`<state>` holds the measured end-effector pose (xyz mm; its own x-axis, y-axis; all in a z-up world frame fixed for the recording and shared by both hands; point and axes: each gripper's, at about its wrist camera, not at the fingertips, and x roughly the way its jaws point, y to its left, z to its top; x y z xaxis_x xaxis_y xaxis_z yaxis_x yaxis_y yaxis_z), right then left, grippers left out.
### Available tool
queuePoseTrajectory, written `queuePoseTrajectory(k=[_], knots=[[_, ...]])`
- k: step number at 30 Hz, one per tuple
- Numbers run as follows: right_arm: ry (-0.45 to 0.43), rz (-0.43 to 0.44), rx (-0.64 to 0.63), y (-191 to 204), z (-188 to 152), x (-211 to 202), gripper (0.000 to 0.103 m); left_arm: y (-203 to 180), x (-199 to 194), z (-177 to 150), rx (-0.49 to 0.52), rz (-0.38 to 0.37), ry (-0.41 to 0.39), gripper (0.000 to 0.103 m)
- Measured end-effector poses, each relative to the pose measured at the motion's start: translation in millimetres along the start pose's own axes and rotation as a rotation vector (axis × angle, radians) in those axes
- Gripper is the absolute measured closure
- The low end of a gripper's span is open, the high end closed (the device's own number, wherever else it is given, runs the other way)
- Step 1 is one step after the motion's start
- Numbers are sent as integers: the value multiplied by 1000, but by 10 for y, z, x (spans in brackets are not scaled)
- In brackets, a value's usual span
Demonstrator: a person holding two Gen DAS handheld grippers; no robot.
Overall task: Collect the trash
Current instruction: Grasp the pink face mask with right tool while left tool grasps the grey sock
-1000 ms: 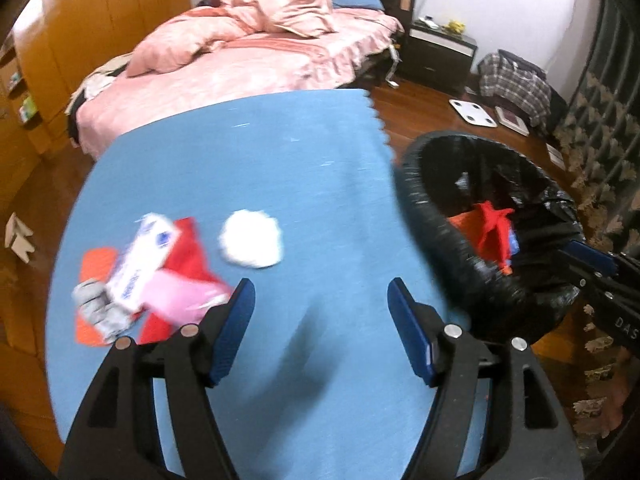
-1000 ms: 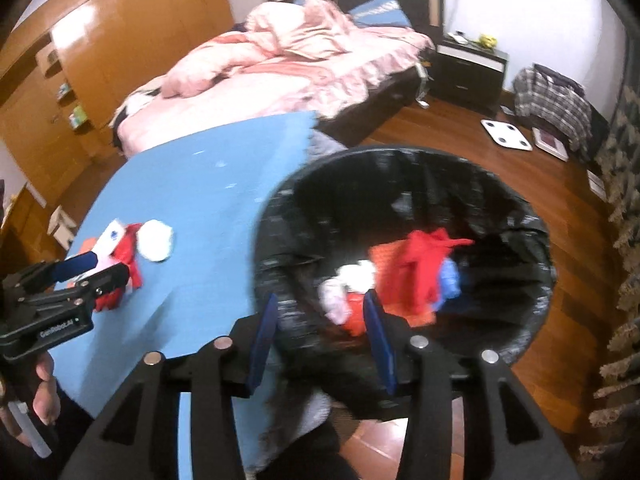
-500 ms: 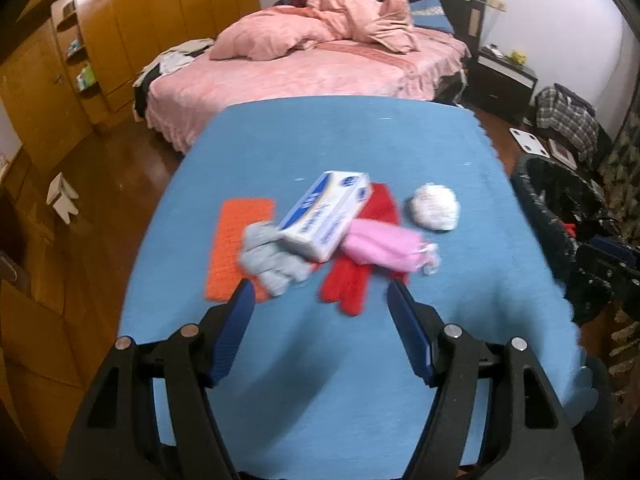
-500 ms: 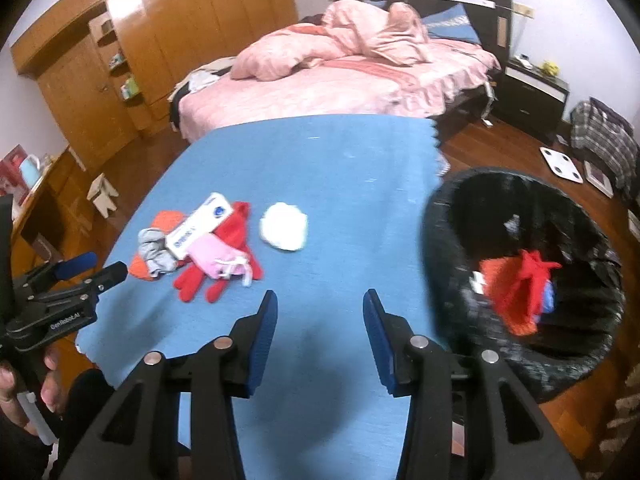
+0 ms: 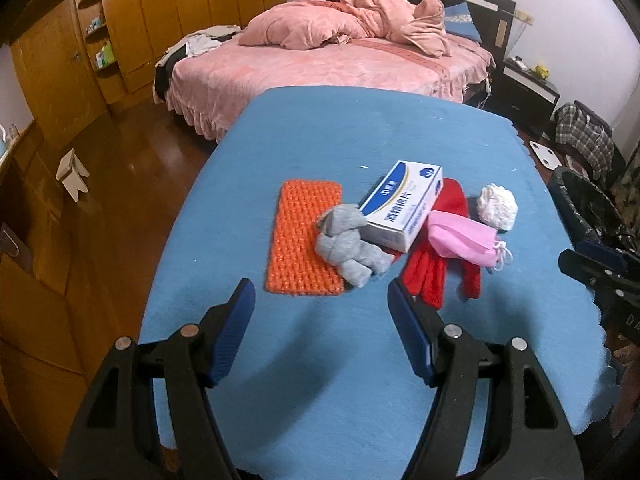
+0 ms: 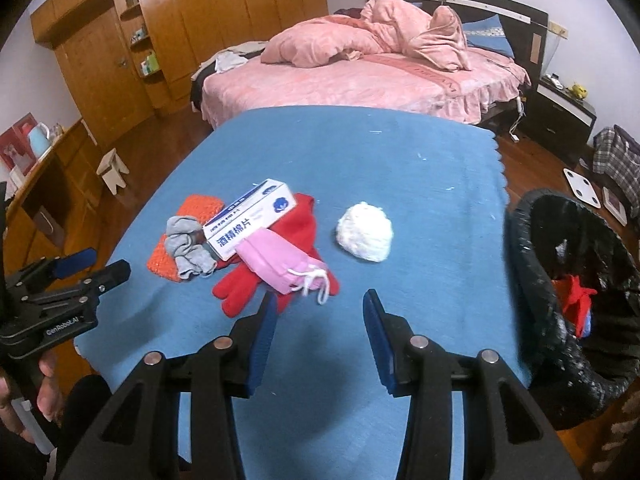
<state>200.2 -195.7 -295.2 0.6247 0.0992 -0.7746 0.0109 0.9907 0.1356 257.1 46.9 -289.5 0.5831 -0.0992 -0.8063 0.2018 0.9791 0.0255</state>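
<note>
A pile of items lies on the blue table (image 5: pixel 360 380): an orange knitted pad (image 5: pixel 304 236), grey socks (image 5: pixel 348 246), a white and blue box (image 5: pixel 404 206), red gloves (image 5: pixel 436 264), a pink mask (image 5: pixel 464 238) and a white crumpled ball (image 5: pixel 498 208). My left gripper (image 5: pixel 320 300) is open and empty, just short of the pad and socks. My right gripper (image 6: pixel 320 312) is open and empty, near the pink mask (image 6: pixel 280 262), with the white ball (image 6: pixel 364 232) ahead. The black-lined trash bin (image 6: pixel 576 320) stands at the table's right edge with red trash (image 6: pixel 576 296) inside.
A pink bed (image 6: pixel 360 76) stands behind the table. Wooden wardrobes (image 6: pixel 160 32) line the left wall, with a small white stool (image 6: pixel 112 168) on the floor. A dark nightstand (image 6: pixel 564 120) and clothes lie at the far right.
Both grippers have swung left, away from the bin and back over the table toward the pile. The right gripper, earlier over the bin, now faces the mask and ball.
</note>
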Motion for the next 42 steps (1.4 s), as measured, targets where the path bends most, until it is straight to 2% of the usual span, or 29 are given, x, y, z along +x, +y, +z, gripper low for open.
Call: queuePoseTrajectory(k=[13, 25, 27, 28, 32, 42], knots=[[34, 7, -11, 174, 75, 428, 59, 111, 361, 48, -17, -31, 19, 38], [91, 23, -21, 196, 121, 890, 60, 64, 700, 146, 0, -54, 51, 38], [101, 26, -26, 194, 123, 939, 70, 46, 747, 151, -2, -57, 57, 38], [107, 34, -25, 187, 124, 959, 79, 33, 770, 154, -3, -60, 62, 38], [105, 48, -15, 127, 141, 950, 96, -29, 828, 157, 7, -60, 73, 38], [81, 63, -1, 57, 188, 829, 100, -99, 885, 197, 10, -56, 88, 38]])
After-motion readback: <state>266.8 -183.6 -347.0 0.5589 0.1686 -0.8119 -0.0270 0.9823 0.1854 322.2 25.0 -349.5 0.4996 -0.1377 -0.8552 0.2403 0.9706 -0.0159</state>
